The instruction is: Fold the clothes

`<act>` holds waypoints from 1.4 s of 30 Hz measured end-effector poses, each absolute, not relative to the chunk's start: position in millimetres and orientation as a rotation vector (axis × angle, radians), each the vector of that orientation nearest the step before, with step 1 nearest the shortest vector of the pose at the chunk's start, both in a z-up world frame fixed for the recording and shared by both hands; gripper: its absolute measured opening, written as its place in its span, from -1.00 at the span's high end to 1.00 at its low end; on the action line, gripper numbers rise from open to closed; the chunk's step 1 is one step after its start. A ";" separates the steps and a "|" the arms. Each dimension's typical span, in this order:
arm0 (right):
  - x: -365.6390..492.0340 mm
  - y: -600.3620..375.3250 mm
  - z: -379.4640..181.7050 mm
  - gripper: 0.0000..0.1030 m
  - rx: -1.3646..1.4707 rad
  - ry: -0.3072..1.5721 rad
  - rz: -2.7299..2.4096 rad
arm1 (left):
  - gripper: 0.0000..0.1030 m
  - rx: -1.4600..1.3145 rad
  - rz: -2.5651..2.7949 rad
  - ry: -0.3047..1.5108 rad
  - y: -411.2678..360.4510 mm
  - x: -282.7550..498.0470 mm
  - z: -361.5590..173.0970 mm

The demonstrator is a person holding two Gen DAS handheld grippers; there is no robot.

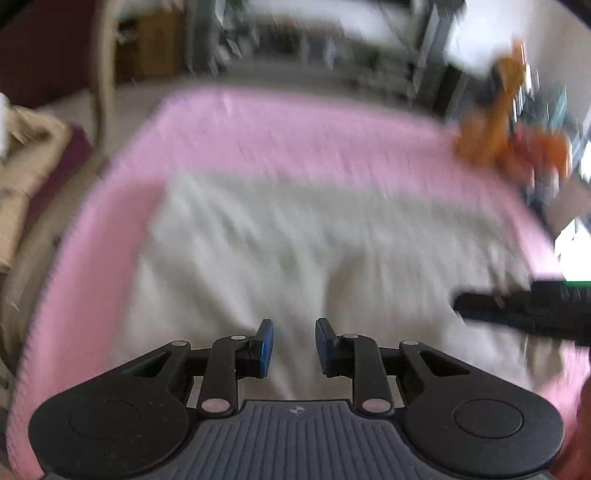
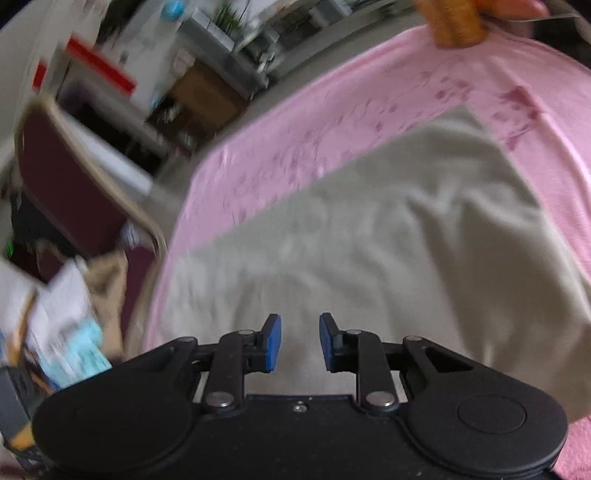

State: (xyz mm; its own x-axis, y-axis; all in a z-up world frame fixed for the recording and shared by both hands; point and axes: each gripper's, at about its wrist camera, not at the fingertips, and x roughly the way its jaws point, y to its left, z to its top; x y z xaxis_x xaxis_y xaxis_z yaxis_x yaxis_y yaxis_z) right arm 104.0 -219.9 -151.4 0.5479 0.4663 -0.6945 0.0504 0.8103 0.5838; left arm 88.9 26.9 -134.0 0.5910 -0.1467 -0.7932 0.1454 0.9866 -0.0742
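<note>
Pale garment [image 1: 295, 251] beneath both open tools

Home living space, pink bedspread [image 1: 295, 140], maroon chair [image 2: 66, 177] (blurred), cluttered shelves [image 2: 221, 37]

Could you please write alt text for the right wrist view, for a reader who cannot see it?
The right gripper, its blue-padded jaws open and empty, hovers over an off-white garment spread on a pink cloth. Beyond the cloth's far edge lie something orange and blurred room furniture.
</note>
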 end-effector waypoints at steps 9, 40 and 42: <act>52.2 -236.7 -136.1 0.44 0.522 1.077 0.265 | 0.62 -0.159 -0.002 0.946 110.2 35.3 -99.3; 64.8 -311.1 -120.7 0.94 0.458 0.847 -0.151 | 0.40 0.023 0.122 1.013 97.8 77.8 -130.1; 70.5 -313.8 -126.2 0.92 0.446 0.883 -0.164 | 0.37 0.018 0.131 1.014 97.4 78.0 -130.2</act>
State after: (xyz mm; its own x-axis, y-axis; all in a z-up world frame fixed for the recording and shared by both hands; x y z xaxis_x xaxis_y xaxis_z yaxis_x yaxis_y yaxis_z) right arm 70.5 -313.8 -126.2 0.6291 0.0432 -0.7761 0.3192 0.8961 0.3085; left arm 78.0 97.4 -130.2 0.5210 0.1176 -0.8454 -0.1009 0.9920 0.0758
